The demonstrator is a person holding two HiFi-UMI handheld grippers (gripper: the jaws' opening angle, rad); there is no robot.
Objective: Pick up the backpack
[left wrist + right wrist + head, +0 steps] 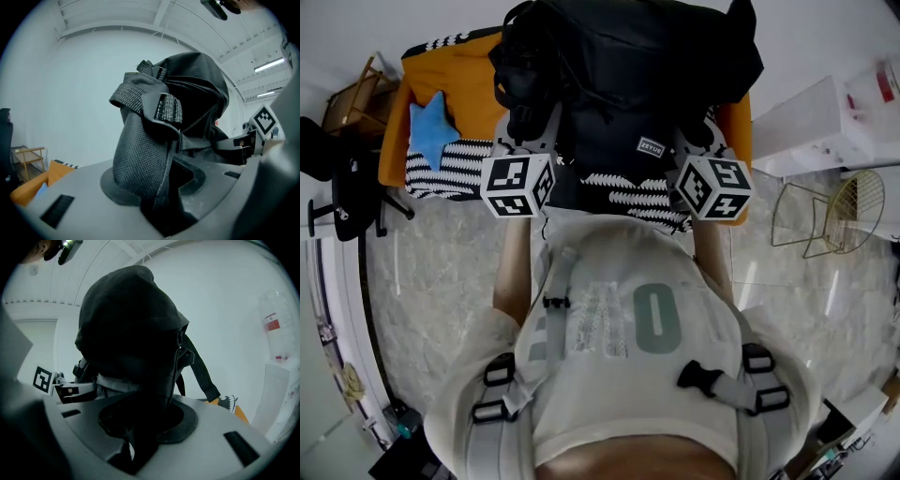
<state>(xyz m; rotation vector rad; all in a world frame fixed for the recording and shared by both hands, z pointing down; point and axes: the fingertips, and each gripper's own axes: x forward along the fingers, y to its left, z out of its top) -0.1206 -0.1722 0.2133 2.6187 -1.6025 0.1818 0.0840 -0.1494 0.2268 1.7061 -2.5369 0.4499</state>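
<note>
The black backpack (pixel 628 75) hangs between my two grippers, above the orange couch (pixel 459 80). My left gripper (pixel 532 131) is shut on the backpack's grey mesh shoulder strap (pixel 140 154), which fills the gap between its jaws in the left gripper view (pixel 157 192). My right gripper (pixel 692 141) is shut on a fold of the backpack's black fabric (pixel 136 380), seen pinched in the right gripper view (pixel 140 432). The bag's body (pixel 192 93) rises above both sets of jaws, and a loose black strap (pixel 201 376) dangles on its right side.
A blue star cushion (pixel 431 131) and a black-and-white patterned blanket (pixel 633 192) lie on the couch. A white cabinet (pixel 825 122) and a gold wire chair (pixel 834 211) stand at the right. A wooden chair (pixel 352 98) and a black office chair (pixel 337 187) stand at the left.
</note>
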